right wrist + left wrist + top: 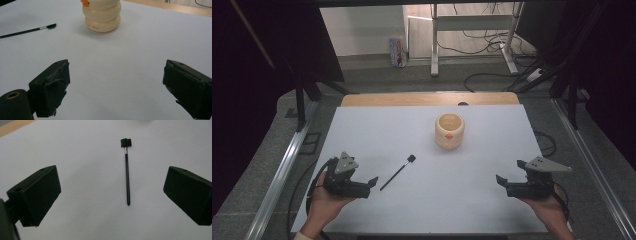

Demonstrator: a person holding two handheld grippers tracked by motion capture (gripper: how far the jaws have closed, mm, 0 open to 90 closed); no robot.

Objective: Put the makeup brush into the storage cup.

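A thin black brush (397, 172) with a small square head lies flat on the white table sheet (427, 210), left of centre; it also lies ahead of the left jaws (127, 177) and at the far left of the right gripper view (27, 31). A cream ribbed cup (449, 131) with an orange mark stands upright farther back (102, 15). My left gripper (371, 186) rests open just left of the brush's handle end, with nothing between its jaws (111, 195). Over the sheet's right front, my right gripper (502, 182) is open and empty (116, 87).
A wooden table edge (429, 98) shows beyond the sheet. Metal rails (282, 170) run along both sides of the table. Behind are a desk frame (472, 30), cables on the floor (492, 45) and a small box (397, 51).
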